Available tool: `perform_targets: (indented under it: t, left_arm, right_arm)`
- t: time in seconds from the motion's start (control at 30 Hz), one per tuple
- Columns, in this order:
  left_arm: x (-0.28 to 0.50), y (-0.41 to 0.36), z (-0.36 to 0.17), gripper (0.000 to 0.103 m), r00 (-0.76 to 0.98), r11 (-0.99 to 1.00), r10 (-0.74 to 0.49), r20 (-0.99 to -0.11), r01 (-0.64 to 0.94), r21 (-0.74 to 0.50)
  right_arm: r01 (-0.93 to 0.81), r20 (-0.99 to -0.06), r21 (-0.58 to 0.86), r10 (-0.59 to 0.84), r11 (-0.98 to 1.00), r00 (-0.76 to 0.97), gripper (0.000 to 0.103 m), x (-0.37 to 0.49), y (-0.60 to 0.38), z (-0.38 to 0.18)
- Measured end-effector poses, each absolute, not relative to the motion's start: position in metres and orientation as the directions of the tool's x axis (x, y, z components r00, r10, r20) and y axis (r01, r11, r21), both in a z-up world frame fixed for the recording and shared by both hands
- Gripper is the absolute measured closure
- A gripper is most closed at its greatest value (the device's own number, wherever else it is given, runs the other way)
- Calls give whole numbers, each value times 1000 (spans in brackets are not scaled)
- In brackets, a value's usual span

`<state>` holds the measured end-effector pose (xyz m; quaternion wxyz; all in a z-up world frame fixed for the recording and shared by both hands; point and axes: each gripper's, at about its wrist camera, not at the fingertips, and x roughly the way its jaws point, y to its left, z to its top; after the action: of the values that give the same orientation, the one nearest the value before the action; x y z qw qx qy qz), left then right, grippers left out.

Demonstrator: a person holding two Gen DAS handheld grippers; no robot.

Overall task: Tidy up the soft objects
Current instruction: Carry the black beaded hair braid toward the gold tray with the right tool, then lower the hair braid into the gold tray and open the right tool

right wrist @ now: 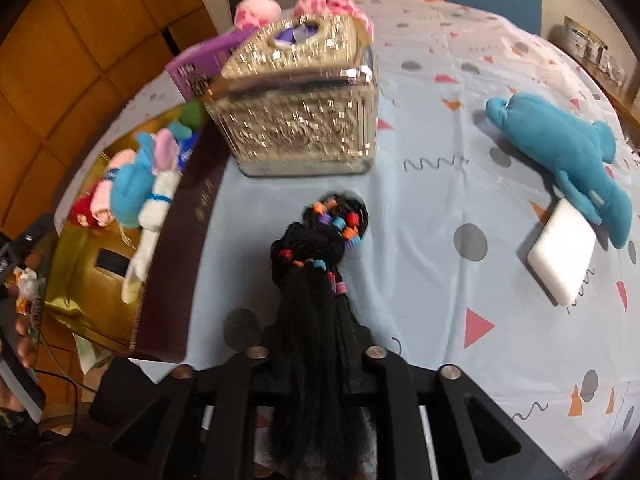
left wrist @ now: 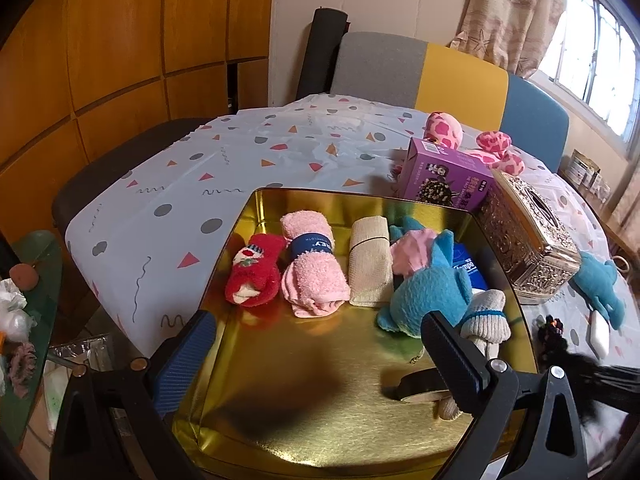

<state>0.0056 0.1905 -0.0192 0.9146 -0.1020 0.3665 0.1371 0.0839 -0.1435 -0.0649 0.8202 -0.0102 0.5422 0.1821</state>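
A gold tin (left wrist: 320,400) holds a red sock (left wrist: 254,276), a pink towel roll (left wrist: 312,272), a beige cloth roll (left wrist: 370,266), a blue and pink plush (left wrist: 428,284) and a white sock (left wrist: 486,316). My left gripper (left wrist: 320,348) is open and empty above the tin. My right gripper (right wrist: 316,328) is shut on a black hair bundle with coloured beads (right wrist: 320,256), held just above the tablecloth. A blue dolphin plush (right wrist: 568,152) lies on the table to the right. A pink spotted plush (left wrist: 452,132) lies behind the purple box.
A silver ornate tissue box (right wrist: 300,128) stands beside the tin. A purple box (left wrist: 440,176) stands behind it. A white flat block (right wrist: 564,256) lies by the dolphin. A black tape roll (left wrist: 420,388) lies in the tin. Chairs stand behind the table.
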Motion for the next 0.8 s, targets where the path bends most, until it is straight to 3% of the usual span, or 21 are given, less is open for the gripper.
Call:
perform_targets:
  t: [0.13,0.23,0.3,0.37,0.8]
  left_arm:
    - [5,187,-16,0,699,947,174,-694,-313,-77]
    - [5,185,-14,0,703,950,175,-689,-305,-70]
    - [4,184,-13,0,705,951,177,-687,-303,-65]
    - [4,185,-13,0,704,951,180,-687,-303,-62]
    - [-1,191,-15,0,706,947,172,-687,-310,-80]
  right_arm:
    - [-341,-917,94,215,935,336,75,96,-131,-78]
    - [-392,-926,-13,137,920,351,76,100,-114,-90]
    - [-432,-912,-53,133,900,388,89,95,-106,-89]
    - [-429,-908,-64,126,901,400,93,92,-104,-88]
    - [-417,-778,256,442,872,447,96,84,-115,-4]
